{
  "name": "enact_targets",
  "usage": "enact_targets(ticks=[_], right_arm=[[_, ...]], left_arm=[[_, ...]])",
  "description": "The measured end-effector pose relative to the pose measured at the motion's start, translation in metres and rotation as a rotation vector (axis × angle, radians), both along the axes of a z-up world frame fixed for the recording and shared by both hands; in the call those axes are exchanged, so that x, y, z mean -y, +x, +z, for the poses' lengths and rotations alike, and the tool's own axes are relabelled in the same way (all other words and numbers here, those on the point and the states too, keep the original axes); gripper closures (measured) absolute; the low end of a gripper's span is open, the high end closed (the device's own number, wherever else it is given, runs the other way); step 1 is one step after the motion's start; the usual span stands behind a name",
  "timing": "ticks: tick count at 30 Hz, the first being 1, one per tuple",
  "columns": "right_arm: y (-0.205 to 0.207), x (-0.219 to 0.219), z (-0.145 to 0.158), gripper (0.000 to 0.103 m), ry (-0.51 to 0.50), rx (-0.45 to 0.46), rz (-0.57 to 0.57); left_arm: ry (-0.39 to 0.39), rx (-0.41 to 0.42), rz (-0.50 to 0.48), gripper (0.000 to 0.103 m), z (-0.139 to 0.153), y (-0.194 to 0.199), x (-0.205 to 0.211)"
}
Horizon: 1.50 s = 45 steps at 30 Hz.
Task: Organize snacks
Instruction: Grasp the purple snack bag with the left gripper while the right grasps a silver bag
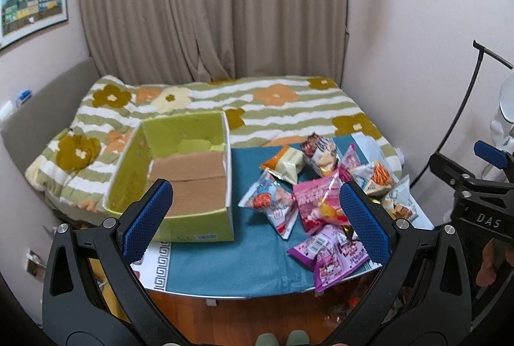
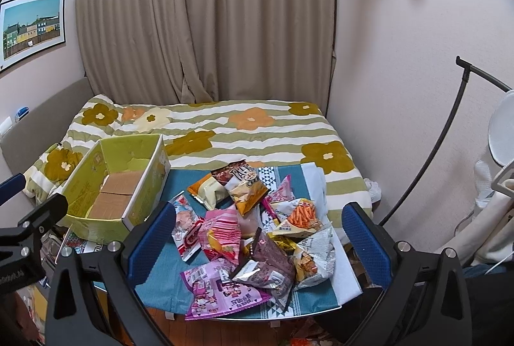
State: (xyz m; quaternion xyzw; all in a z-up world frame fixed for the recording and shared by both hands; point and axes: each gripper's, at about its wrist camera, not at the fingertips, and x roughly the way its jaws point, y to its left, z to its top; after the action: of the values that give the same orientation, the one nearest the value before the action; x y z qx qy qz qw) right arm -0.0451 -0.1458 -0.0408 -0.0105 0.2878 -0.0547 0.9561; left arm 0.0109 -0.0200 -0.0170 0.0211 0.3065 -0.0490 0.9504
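A pile of several snack packets point(image 1: 321, 195) lies on the right half of a small table with a teal cloth point(image 1: 231, 259); it also shows in the right wrist view point(image 2: 250, 237). An open green cardboard box point(image 1: 180, 176), with nothing inside, stands at the table's left; it also shows in the right wrist view point(image 2: 115, 192). My left gripper point(image 1: 257, 214) is open and empty, held above the table's front between box and pile. My right gripper point(image 2: 257, 233) is open and empty above the pile. It also shows at the right edge of the left wrist view point(image 1: 475, 185).
A bed with a green-striped flower quilt point(image 2: 225, 134) lies behind the table. Beige curtains point(image 2: 205, 15) hang behind it. A black lamp stand point(image 2: 430, 150) curves at the right. More packets lie on the wooden floor point(image 1: 347, 310) under the table's front.
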Motion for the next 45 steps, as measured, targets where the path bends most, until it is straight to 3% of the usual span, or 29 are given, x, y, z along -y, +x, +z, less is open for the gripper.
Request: enact_targets(ticks=[11, 21, 31, 37, 45], right_arm=[[-0.008, 0.043, -0.044, 0.000, -0.008, -0.112, -0.078], [0.022, 0.102, -0.111, 0.000, 0.067, -0.227, -0.033], [0.072, 0.119, -0.167, 0.000, 0.082, -0.322, 0.076], [0.089, 0.123, -0.187, 0.004, 0.106, -0.355, 0.115], [0.104, 0.131, -0.197, 0.010, 0.135, -0.370, 0.125]], left_arm=[[-0.054, -0.207, -0.144, 0.000, -0.068, 0.030, 0.026], [-0.122, -0.417, -0.081, 0.000, -0.153, 0.057, 0.065], [-0.217, -0.581, -0.021, 0.002, -0.233, 0.085, 0.081], [-0.303, -0.623, -0.064, 0.013, -0.255, 0.093, 0.082], [-0.355, -0.644, -0.113, 0.034, -0.266, 0.097, 0.088]])
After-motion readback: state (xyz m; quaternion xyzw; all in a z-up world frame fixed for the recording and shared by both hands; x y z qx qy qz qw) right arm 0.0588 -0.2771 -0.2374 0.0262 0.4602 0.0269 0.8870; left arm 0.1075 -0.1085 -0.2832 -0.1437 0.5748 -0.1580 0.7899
